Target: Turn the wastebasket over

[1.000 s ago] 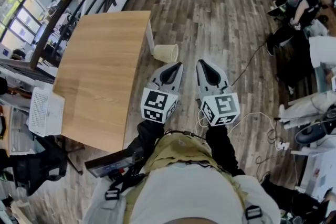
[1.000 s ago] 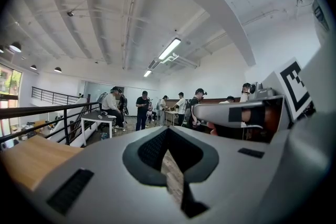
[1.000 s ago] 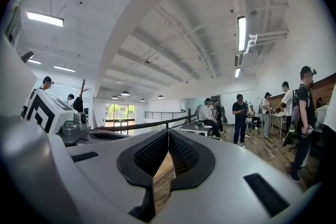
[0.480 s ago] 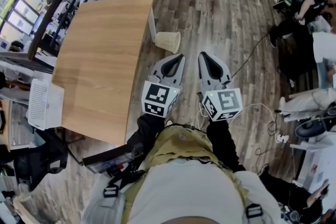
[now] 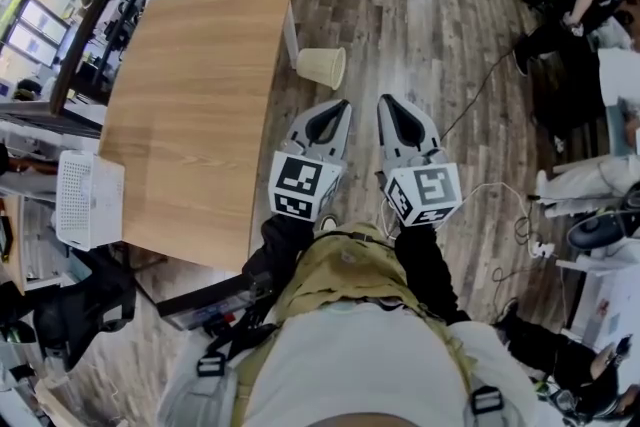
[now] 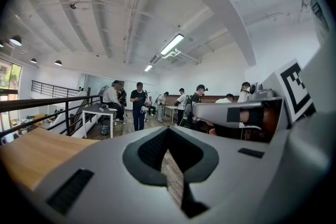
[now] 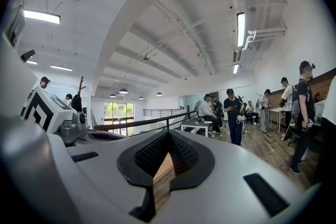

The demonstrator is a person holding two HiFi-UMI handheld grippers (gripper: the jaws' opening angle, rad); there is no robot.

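Wastebasket [image 5: 320, 67] is seen lying on its side on the floor [image 5: 420, 25], just beside the table [image 5: 190, 115] corner and ahead of both grippers. The left gripper [image 5: 338, 107] and right gripper [image 5: 386, 103] are held side by side, jaws clenched on nothing, presumably because the basket is not yet reached.

One wastebasket [image 5: 320, 67], one wooden counter [image 5: 190, 115] and one white perforated crate [image 5: 88, 200] are showing in the head view. Two grippers are showing as well: the left gripper [image 5: 342, 106] and the right gripper [image 5: 384, 102].
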